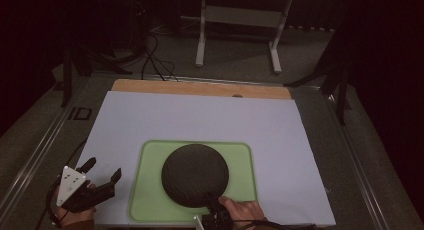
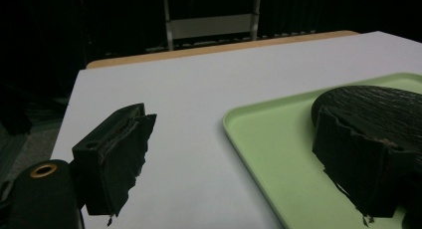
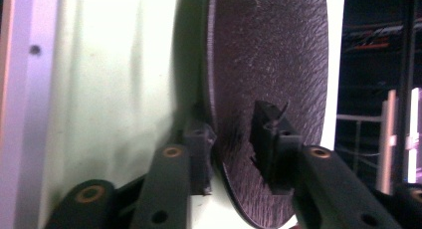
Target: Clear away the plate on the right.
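Observation:
A dark round plate (image 1: 195, 174) with a rough textured top lies on a light green tray (image 1: 145, 190) near the table's front edge. My right gripper (image 1: 212, 202) is at the plate's near rim, with a hand behind it. In the right gripper view the plate (image 3: 268, 55) stands between the jaws of my right gripper (image 3: 231, 134). One jaw is under the rim against the tray (image 3: 114, 89), the other is over the top face with a gap, so it is open. My left gripper (image 1: 105, 168) hovers left of the tray, open and empty. Its view shows the left gripper (image 2: 234, 124), the tray (image 2: 268, 139) and the plate (image 2: 378, 102).
A white sheet (image 1: 200, 115) covers the table, and a strip of wood (image 1: 200, 87) shows along its far edge. Beyond the table stand a white metal frame (image 1: 240, 15) and dark stands, with cables (image 1: 155, 60) on the floor.

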### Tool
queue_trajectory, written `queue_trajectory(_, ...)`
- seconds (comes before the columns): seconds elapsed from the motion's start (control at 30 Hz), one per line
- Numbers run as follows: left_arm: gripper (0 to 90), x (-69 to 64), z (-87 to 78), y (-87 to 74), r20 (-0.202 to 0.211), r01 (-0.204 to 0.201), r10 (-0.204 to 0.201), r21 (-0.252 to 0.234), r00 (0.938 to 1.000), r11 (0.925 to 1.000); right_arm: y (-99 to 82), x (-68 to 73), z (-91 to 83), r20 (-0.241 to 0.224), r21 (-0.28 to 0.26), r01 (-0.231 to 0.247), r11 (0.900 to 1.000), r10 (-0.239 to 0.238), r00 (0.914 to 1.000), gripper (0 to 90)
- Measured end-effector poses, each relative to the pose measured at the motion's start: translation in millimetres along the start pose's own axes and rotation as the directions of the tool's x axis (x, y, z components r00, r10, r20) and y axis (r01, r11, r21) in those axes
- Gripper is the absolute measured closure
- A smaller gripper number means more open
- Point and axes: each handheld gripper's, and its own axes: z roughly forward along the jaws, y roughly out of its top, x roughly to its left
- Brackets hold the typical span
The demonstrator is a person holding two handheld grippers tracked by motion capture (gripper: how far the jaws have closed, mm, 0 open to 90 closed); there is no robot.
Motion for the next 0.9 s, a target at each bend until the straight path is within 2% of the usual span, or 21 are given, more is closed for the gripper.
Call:
queue_trajectory(0.17, 14.2, 0.3, -4.5, 1.6, 0.004, -0.012, 0.012, -0.013, 0.9999, 0.9998, -1.5, -2.5, -2.8, -0.007, -0.012, -0.067, 0.9977, 0.067, 0.9978, 58.7)
queue_trajectory(0.23, 14.1, 1.2, -5.8, 1.8, 0.0, -0.015, 0.015, -0.015, 0.9999, 0.9998, -3.4, -4.7, -4.6, -0.034, -0.024, -0.109, 0.9937, 0.109, 0.9935, 56.7)
queue_trajectory(0.33, 14.4, 2.3, -6.9, 1.9, -0.003, -0.014, 0.014, -0.016, 0.9999, 0.9998, -6.4, -9.8, -10.7, -0.084, -0.062, -0.191, 0.9797, 0.185, 0.9791, 52.1)
queue_trajectory(0.4, 14.4, 3.8, -8.0, 1.5, -0.011, -0.014, 0.014, -0.013, 0.9998, 0.9998, -8.5, -13.5, -13.8, -0.115, -0.076, -0.24, 0.9677, 0.231, 0.9661, 48.9)
queue_trajectory(0.43, 14.4, 3.8, -8.0, 1.5, -0.011, -0.014, 0.014, -0.013, 0.9998, 0.9998, -8.5, -13.5, -13.8, -0.115, -0.076, -0.24, 0.9677, 0.231, 0.9661, 48.9)
queue_trajectory(0.47, 14.4, 5.1, -8.8, 1.0, -0.01, -0.014, 0.014, -0.009, 0.9999, 0.9999, -11.9, -17.1, -16.1, -0.15, -0.085, -0.295, 0.9518, 0.28, 0.9482, 45.8)
queue_trajectory(0.53, 14.4, 6.4, -9.6, 0.7, -0.006, -0.017, 0.017, -0.008, 0.9998, 0.9998, -16.2, -20.9, -17.9, -0.189, -0.1, -0.352, 0.9306, 0.33, 0.9249, 44.8)
queue_trajectory(0.57, 14.4, 6.4, -9.6, 0.7, -0.006, -0.017, 0.017, -0.008, 0.9998, 0.9998, -16.2, -20.9, -17.9, -0.189, -0.1, -0.352, 0.9306, 0.33, 0.9249, 44.8)
queue_trajectory(0.6, 14.4, 6.4, -9.6, 0.7, -0.006, -0.017, 0.017, -0.008, 0.9998, 0.9998, -18.3, -22.7, -19.0, -0.206, -0.105, -0.39, 0.9151, 0.363, 0.9086, 44.8)
queue_trajectory(0.63, 14.4, 7.6, -10.4, 0.8, -0.007, -0.021, 0.021, -0.008, 0.9998, 0.9997, -18.3, -22.7, -19.0, -0.206, -0.105, -0.39, 0.9151, 0.363, 0.9086, 43.8)
queue_trajectory(0.67, 14.4, 8.8, -10.8, 0.3, -0.006, -0.022, 0.022, -0.008, 0.9997, 0.9997, -26.2, -31.0, -21.4, -0.243, -0.112, -0.487, 0.8663, 0.451, 0.8589, 41.8)
queue_trajectory(0.7, 14.4, 8.8, -10.8, 0.3, -0.006, -0.022, 0.022, -0.008, 0.9997, 0.9997, -28.8, -33.4, -21.9, -0.246, -0.121, -0.51, 0.8513, 0.472, 0.8464, 41.5)
queue_trajectory(0.83, 14.7, 10.5, -12.1, -0.5, -0.012, -0.033, 0.033, -0.006, 0.9994, 0.9994, -49.1, -49.0, -24.7, -0.275, -0.137, -0.652, 0.7461, 0.603, 0.7486, 40.6)
queue_trajectory(0.87, 14.7, 10.3, -13.1, -0.2, -0.013, -0.039, 0.039, -0.009, 0.9992, 0.9992, -49.1, -49.0, -24.7, -0.275, -0.137, -0.652, 0.7461, 0.603, 0.7486, 40.6)
queue_trajectory(0.9, 14.7, 9.8, -13.8, -0.2, -0.015, -0.043, 0.043, -0.014, 0.999, 0.999, -55.0, -52.2, -25.0, -0.279, -0.136, -0.679, 0.7212, 0.63, 0.7247, 40.5)
